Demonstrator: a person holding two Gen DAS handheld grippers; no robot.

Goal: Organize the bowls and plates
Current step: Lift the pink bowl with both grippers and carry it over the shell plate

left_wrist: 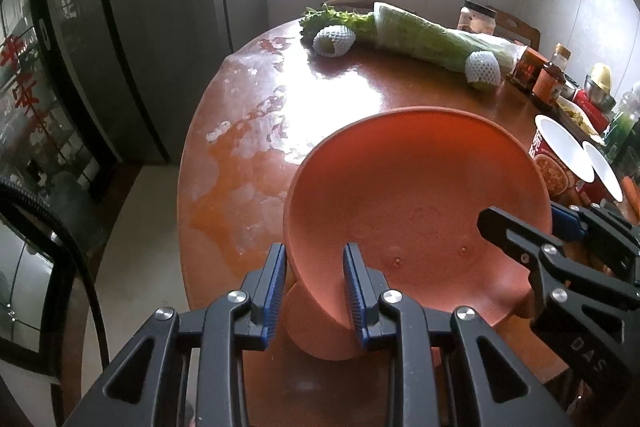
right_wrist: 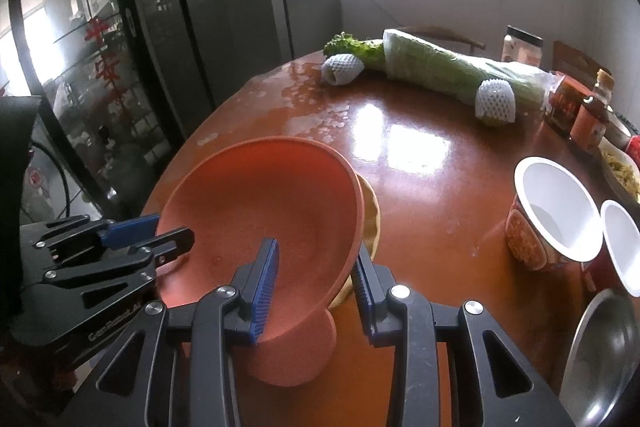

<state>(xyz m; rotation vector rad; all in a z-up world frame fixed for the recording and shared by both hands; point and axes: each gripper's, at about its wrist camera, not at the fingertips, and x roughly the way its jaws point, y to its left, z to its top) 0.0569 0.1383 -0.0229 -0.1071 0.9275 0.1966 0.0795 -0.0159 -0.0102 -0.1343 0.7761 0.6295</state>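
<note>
From the left wrist, the left gripper [left_wrist: 316, 291] is clenched on the near-left rim of the tilted orange bowl [left_wrist: 416, 203], which hangs over the near part of the round wooden table [left_wrist: 240, 155] with the right gripper [left_wrist: 520, 227] pinching its right rim, so the bowl seems mid-carry and not yet placed. From the right wrist, the right gripper [right_wrist: 316, 287] grasps that bowl's [right_wrist: 264, 203] rim, a paler dish [right_wrist: 370, 219], perhaps another bowl, just behind it. Paper cups [right_wrist: 554, 211], a steel bowl [right_wrist: 600, 351], wrapped cabbage [right_wrist: 444, 71] and jars [right_wrist: 584, 115] crowd the right and far side.
</note>
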